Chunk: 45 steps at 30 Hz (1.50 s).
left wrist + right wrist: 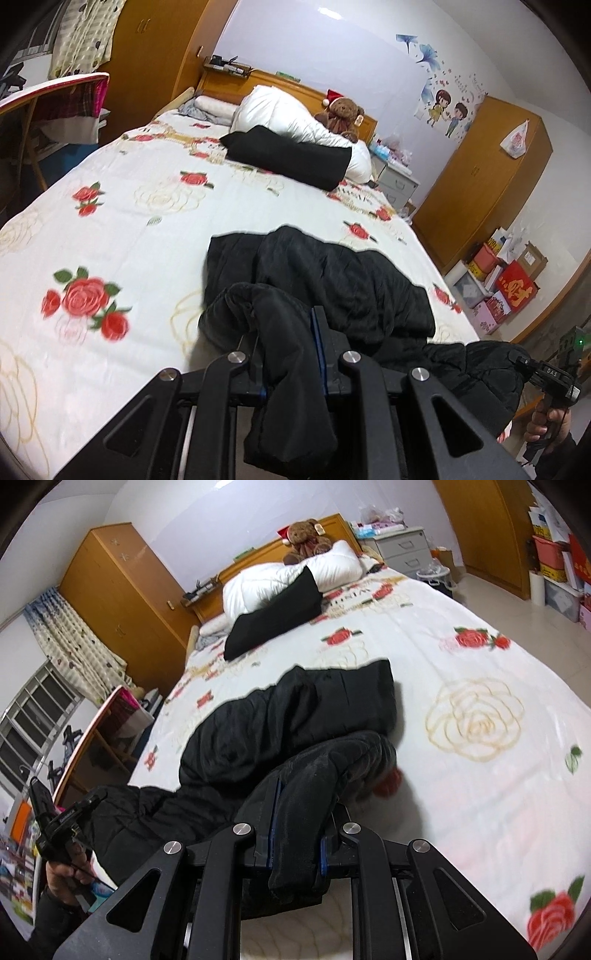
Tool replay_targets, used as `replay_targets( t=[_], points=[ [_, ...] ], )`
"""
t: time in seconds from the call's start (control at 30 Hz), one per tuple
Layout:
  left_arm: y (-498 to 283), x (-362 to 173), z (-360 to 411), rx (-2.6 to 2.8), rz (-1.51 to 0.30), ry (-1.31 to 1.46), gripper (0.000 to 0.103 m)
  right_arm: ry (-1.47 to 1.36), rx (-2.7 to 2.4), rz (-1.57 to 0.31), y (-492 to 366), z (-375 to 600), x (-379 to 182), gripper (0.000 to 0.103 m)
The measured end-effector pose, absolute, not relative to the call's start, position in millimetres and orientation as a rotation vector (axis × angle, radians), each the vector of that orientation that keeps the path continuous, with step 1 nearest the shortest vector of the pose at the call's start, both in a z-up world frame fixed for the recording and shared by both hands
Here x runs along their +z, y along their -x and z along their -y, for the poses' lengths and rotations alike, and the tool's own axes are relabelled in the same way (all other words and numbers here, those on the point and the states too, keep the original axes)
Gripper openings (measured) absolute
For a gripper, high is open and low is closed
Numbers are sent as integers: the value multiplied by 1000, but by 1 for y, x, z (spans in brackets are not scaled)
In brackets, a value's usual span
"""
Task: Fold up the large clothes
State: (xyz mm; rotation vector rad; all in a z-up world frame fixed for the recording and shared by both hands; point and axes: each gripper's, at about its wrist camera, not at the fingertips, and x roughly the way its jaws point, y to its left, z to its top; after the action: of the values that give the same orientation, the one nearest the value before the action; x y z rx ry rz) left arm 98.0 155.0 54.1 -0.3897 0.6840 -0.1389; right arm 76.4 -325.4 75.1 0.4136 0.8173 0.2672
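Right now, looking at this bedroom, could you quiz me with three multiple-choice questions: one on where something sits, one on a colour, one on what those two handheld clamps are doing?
1. Where is the teddy bear?
A. On the floor
B. At the head of the bed, by the headboard
C. On the white drawer unit

2. What colour is the jacket being folded?
A. Black
B. Red
C. White

3. What are the two clamps doing?
A. Both open and empty
B. Only one holds cloth
C. Each shut on the jacket

Answers:
1 B: the teddy bear sits behind the white quilt against the headboard.
2 A: the jacket is black on the flowered bedsheet.
3 C: the left gripper and right gripper each have jacket cloth pinched between their fingers.
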Motion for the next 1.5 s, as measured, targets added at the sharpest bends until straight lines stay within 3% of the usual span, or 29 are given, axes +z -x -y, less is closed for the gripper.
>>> replay_targets(
  t=[0.27, 0.5, 0.8, 1.07, 1.17, 1.27, 1.3, 1.37, 1.5],
  points=[
    [-161, 58, -175, -107, -660, 475, 19, -486, 239, -776, -142, 336, 86, 16],
    [-238, 28, -182, -39, -720, 528, 19, -512, 198, -808, -216, 338, 71, 16],
    [-321, -36, -172, 0, -835, 472, 20, -501, 148, -943, -308, 333, 8, 18],
    [-344, -58, -167, -8, -886, 483, 27, -548, 147, -990, -324, 335, -22, 22],
    [-337, -47, -171, -31, -881, 487, 33, -541, 173, -977, -319, 337, -8, 28],
    [-329, -30, -175, -43, -865, 495, 45, -543, 218, -946, -309, 341, 12, 44],
    [-326, -24, -176, -46, -860, 498, 50, -542, 237, -935, -305, 342, 20, 54],
    [-322, -13, -176, -44, -860, 497, 54, -524, 250, -915, -298, 340, 35, 64],
    [-309, 13, -173, -50, -838, 483, 62, -490, 257, -877, -289, 336, 60, 70]
  ],
)
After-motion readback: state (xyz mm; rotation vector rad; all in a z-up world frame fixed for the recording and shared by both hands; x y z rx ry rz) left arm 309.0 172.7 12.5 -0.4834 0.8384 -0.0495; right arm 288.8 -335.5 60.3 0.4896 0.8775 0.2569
